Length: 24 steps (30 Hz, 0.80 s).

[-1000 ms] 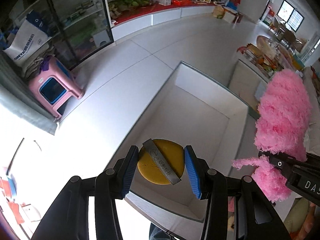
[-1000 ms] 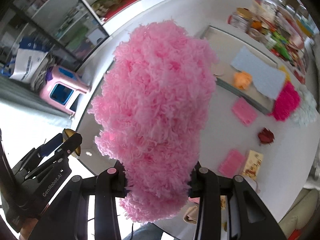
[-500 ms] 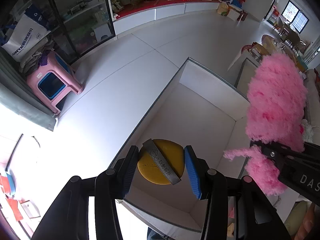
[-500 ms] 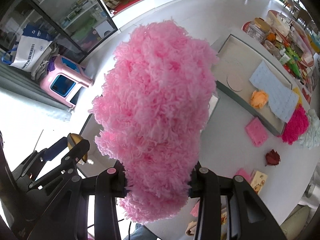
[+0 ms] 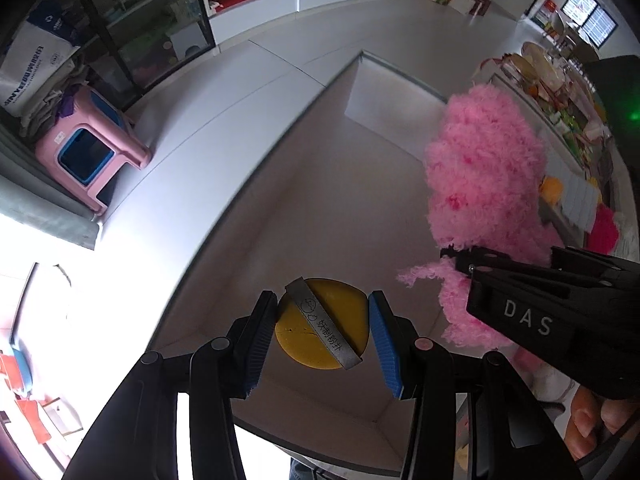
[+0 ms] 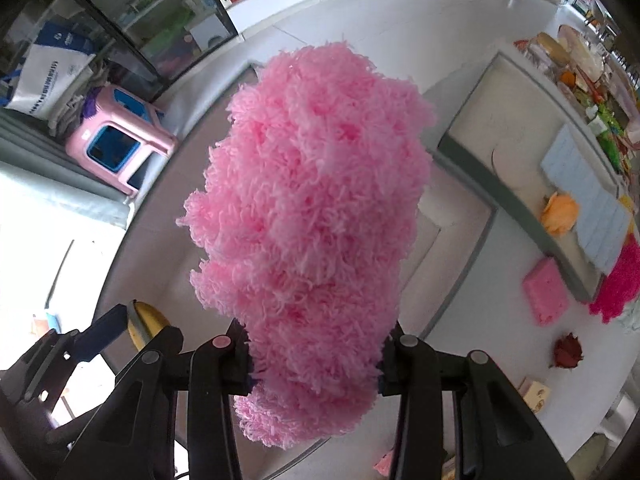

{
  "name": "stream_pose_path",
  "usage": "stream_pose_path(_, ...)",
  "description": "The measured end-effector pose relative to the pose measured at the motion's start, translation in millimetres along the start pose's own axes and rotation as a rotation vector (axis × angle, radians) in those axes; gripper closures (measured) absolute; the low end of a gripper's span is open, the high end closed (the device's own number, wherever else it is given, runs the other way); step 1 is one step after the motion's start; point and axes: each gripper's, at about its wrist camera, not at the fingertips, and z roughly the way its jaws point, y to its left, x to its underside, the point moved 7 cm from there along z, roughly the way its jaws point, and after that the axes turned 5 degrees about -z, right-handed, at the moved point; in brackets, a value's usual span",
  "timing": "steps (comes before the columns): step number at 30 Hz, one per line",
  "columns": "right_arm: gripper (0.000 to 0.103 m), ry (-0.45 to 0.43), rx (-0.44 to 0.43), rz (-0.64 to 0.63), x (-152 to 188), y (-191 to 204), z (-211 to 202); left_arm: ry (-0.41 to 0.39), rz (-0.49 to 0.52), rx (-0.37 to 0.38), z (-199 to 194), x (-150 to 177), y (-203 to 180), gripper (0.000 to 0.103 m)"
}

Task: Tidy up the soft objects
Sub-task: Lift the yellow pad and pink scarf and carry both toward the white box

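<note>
My left gripper [image 5: 322, 328] is shut on a round yellow puff [image 5: 304, 336] with a grey band across it. It hangs over the inside of a pale open box [image 5: 360, 92] on the white table. My right gripper [image 6: 314, 356] is shut on a big fluffy pink mop pad [image 6: 316, 200], which stands up between the fingers and hides much of the box [image 6: 456, 256]. In the left wrist view the fluffy pad [image 5: 484, 168] and the right gripper [image 5: 460, 260] hang to the right, over the same box. The left gripper [image 6: 104, 332] shows at the lower left of the right wrist view.
A second tray [image 6: 516, 204] on the right holds an orange soft lump [image 6: 560, 212] and a white cloth [image 6: 584, 204]. On the table lie a pink sponge [image 6: 546, 292], a magenta fluffy pad [image 6: 618, 280] and a dark red flower [image 6: 566, 350]. A pink stool [image 5: 88, 152] stands on the floor.
Both grippers have sunk towards the box, which now fills more of each view. The pink pad has come over the box beside the left gripper. Neither grip has changed.
</note>
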Motion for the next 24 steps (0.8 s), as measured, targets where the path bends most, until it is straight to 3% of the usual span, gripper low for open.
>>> stream_pose_path(12, 0.059, 0.068, 0.034, 0.094, 38.6, -19.7, 12.6, 0.067, 0.042, 0.001, 26.9, 23.3, -1.0, 0.055)
stream_pose_path(24, 0.059, 0.138, 0.009, 0.218, 61.9, -25.8, 15.1, 0.049, 0.112, -0.037, 34.2, 19.6, 4.7, 0.055)
